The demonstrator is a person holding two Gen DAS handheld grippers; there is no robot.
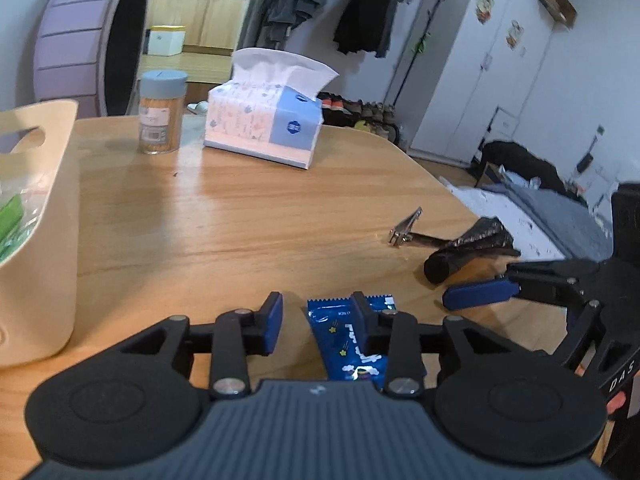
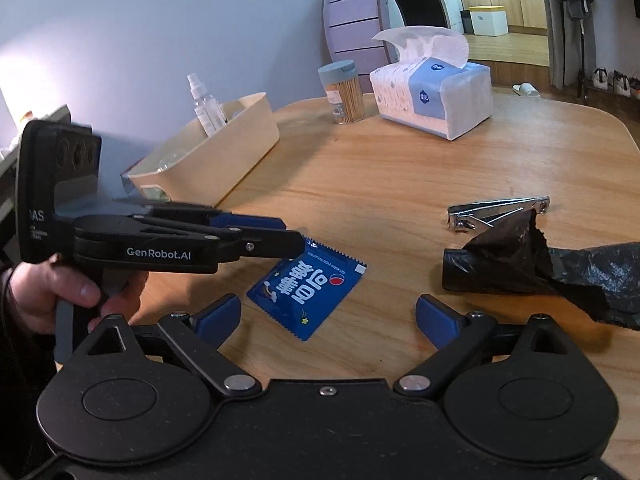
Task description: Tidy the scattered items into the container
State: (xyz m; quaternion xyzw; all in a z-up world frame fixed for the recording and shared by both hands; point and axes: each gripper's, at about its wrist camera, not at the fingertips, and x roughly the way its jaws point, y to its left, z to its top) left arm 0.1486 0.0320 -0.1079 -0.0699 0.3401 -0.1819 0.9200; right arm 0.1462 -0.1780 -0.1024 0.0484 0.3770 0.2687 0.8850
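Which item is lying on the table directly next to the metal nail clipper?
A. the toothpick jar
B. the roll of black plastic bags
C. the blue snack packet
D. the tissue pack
B: the roll of black plastic bags lies right beside the nail clipper, its loose end overlapping the clipper, while the other three items sit well apart from it.

A tissue box (image 2: 434, 94) and toothpick jar (image 2: 343, 94) stand on the table (image 2: 400, 184).
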